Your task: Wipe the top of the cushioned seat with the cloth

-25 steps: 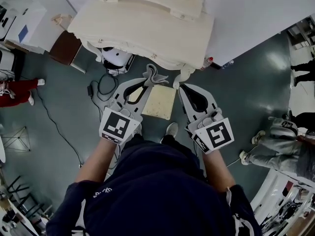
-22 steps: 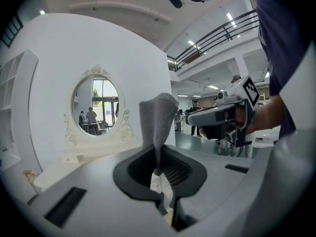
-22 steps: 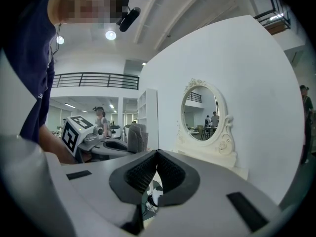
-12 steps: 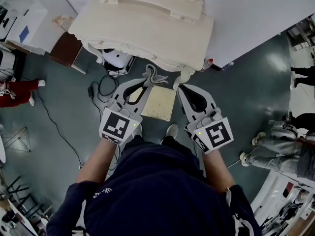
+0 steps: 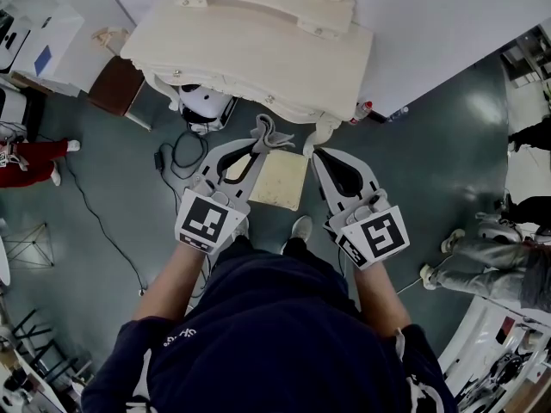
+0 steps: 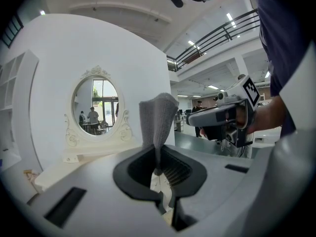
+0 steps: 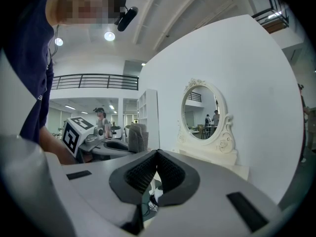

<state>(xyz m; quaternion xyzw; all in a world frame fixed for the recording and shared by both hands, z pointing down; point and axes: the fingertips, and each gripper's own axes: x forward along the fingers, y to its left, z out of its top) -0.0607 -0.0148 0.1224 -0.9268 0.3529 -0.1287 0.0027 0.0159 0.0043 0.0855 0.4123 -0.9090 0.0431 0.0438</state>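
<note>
The cushioned seat [image 5: 278, 179] is a small cream square stool on the floor below me, between the two grippers. A grey cloth [image 5: 269, 132] sticks up from the tips of my left gripper [image 5: 261, 148], which is shut on it, above the seat's far left corner. In the left gripper view the cloth [image 6: 158, 116] stands upright out of the closed left gripper [image 6: 158, 171]. My right gripper [image 5: 316, 151] hovers at the seat's far right corner, shut and holding nothing. In the right gripper view the right gripper [image 7: 157, 155] has its pads together, and the cloth [image 7: 136, 137] shows at the left.
A cream dressing table [image 5: 250, 46] with an oval mirror [image 6: 97, 105] stands just beyond the seat against a white wall. A white device [image 5: 205, 101] and black cables [image 5: 176, 153] lie under it. My feet [image 5: 300, 227] are by the seat. People stand at the right and left edges.
</note>
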